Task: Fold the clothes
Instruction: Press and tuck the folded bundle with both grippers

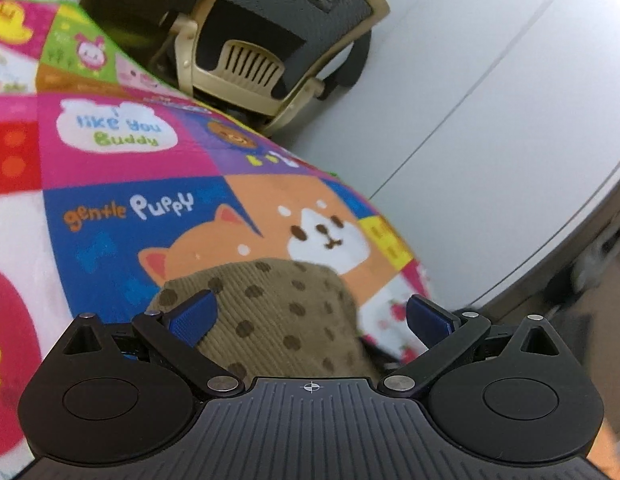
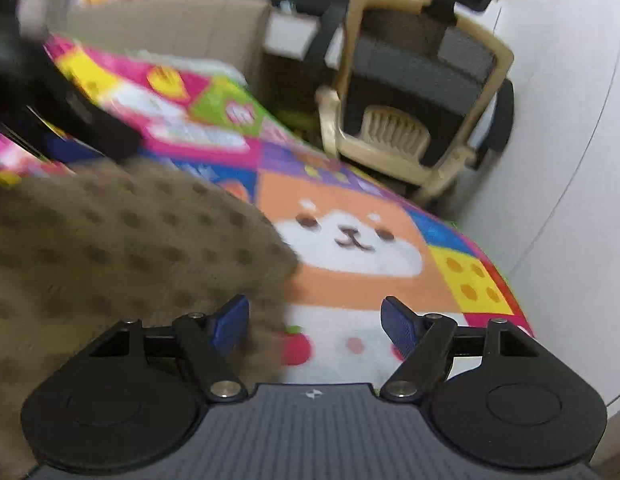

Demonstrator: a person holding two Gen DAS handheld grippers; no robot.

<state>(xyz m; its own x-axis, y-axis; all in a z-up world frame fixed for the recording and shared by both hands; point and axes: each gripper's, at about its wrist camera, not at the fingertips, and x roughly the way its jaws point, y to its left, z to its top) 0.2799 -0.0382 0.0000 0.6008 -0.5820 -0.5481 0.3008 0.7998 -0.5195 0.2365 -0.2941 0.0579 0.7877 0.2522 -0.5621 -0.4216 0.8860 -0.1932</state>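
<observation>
Covering most of both views, a bright patchwork blanket [image 1: 121,152] printed with cartoon animals and the words "gentle Puppy" spreads from the left edge toward the centre, its orange shiba panel near the middle of each frame. Beyond it, at the top of each view, stands an office chair [image 1: 269,40] with a beige frame and dark mesh, against a pale wall [image 1: 490,100] filling the right side. On the blanket lies the garment, a brown ribbed cloth with darker dots [image 1: 277,312]: low and central in the left wrist view, bunched across the left half of the right wrist view [image 2: 121,248]. The left gripper [image 1: 310,316] sits at the bottom of its frame with blue pads spread wide, the dotted cloth lying between them, the left pad against its edge, the right pad clear of it. The right gripper [image 2: 314,324] likewise stands parted, its left pad at the cloth's hem, the right pad over bare blanket. The right wrist view is blurred.
</observation>
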